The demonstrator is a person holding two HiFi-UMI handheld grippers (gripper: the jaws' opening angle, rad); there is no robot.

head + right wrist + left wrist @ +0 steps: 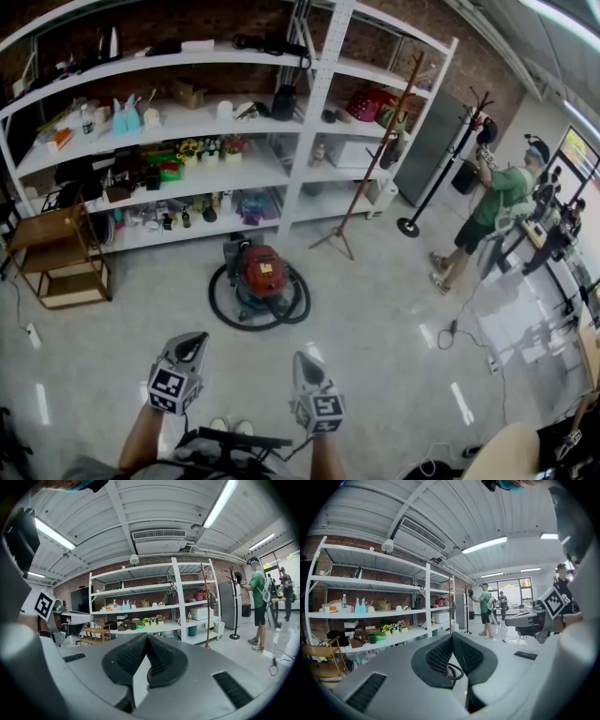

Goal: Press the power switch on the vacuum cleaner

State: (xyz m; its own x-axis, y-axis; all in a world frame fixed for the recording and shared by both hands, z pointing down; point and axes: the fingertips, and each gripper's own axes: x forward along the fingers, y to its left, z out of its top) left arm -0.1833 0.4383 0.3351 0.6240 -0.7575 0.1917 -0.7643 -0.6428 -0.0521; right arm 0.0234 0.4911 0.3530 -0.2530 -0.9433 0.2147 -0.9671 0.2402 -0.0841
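White shelving [309, 122] is lining the brick wall. The red vacuum cleaner [262, 274] is sitting on the floor before it, ringed by its hose, well apart from both tools. The left hand-held gripper [194, 345] and right hand-held gripper [302, 364] are hovering clenched and empty. The approach seems not yet begun; next, one needs carrying down to the switch, which is too small to spot.

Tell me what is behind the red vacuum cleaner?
A tall white shelf rack full of small things, with flower pots on a middle shelf. The vacuum cleaner covers the bit of floor right behind it.
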